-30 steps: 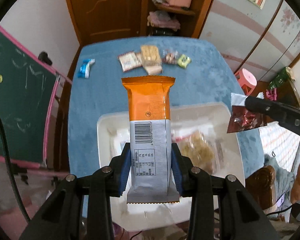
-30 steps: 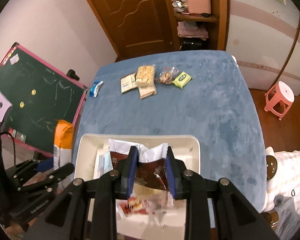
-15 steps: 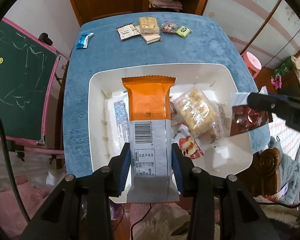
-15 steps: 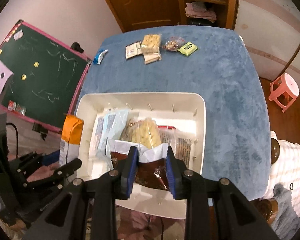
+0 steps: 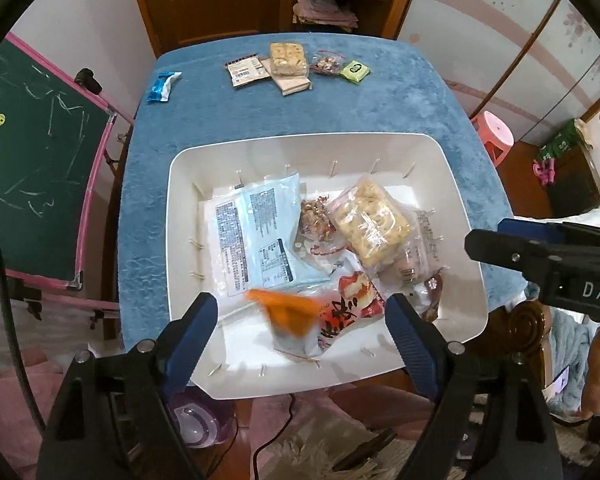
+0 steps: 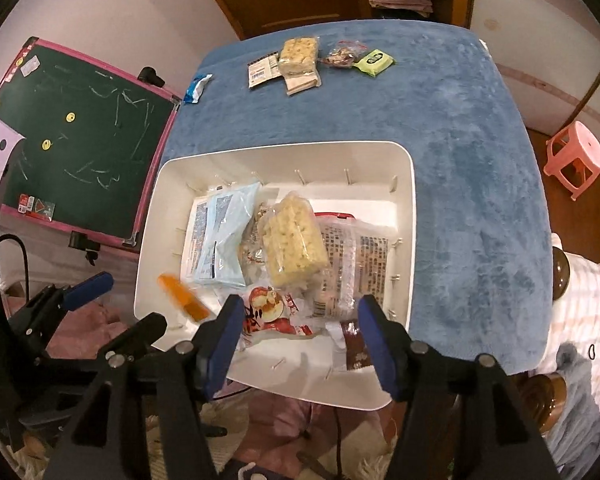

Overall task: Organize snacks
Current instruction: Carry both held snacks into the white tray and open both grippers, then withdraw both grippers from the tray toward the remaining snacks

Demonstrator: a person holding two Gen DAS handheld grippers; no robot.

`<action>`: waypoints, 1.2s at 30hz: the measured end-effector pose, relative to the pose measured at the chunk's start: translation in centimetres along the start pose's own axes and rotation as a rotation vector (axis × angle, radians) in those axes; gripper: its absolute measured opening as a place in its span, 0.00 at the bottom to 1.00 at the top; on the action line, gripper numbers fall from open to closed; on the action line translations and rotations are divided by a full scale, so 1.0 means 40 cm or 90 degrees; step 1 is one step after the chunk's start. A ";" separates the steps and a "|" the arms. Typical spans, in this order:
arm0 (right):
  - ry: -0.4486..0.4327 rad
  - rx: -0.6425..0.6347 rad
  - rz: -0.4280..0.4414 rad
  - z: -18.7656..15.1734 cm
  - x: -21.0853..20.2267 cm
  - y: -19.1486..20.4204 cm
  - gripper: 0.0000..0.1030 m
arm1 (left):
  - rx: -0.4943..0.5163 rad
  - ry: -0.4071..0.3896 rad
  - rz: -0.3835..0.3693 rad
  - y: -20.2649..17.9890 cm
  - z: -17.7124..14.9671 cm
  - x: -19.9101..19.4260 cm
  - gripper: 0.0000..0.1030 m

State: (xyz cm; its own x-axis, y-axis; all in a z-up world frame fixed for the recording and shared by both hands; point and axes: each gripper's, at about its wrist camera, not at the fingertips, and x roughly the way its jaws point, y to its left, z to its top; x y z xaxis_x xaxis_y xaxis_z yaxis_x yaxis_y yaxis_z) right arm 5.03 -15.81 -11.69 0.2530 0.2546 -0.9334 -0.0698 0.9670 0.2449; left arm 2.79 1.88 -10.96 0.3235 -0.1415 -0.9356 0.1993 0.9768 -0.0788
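A white bin (image 5: 300, 140) (image 6: 284, 148) stands at the near end of the blue table and holds several snack packets. My left gripper (image 5: 300, 308) hovers over its near side with jaws opening. The orange snack bar (image 5: 288, 312) (image 6: 184, 300) is a blur below them, loose and dropping into the bin. My right gripper (image 6: 302, 306) is also opening, with nothing pressed between its pads. The dark red packet (image 6: 356, 344) (image 5: 432, 292) lies in the bin beside its right finger. A puffed rice cake (image 6: 292, 244) and pale blue packets (image 5: 256, 232) lie further in.
Loose snacks lie at the table's far end: a blue wrapper (image 5: 162, 86), a white packet (image 5: 244, 70), a rice cake (image 5: 288, 56), a nut bag (image 5: 328, 64) and a green packet (image 5: 354, 70). A chalkboard (image 5: 32, 160) stands left, a pink stool (image 5: 496, 132) right.
Both grippers went from shut to open. The orange bar left the left jaws and is falling; the dark red packet left the right jaws and lies in the bin.
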 end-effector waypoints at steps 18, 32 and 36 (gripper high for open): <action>-0.020 -0.020 0.001 -0.016 -0.025 0.022 0.58 | 0.027 -0.028 0.021 -0.018 -0.004 -0.037 0.82; -0.019 -0.022 -0.016 0.018 -0.010 0.038 0.58 | 0.046 -0.034 0.028 -0.006 0.028 -0.035 0.82; -0.017 -0.029 -0.037 0.045 0.000 0.056 0.58 | 0.052 -0.036 0.030 0.011 0.057 -0.029 0.82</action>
State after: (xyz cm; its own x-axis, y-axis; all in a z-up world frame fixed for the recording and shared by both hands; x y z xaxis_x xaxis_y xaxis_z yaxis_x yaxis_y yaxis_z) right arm 6.61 -13.65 -10.69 0.2832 0.1992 -0.9382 -0.0988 0.9790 0.1781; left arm 4.62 2.09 -9.11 0.3857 -0.1067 -0.9164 0.2571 0.9664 -0.0043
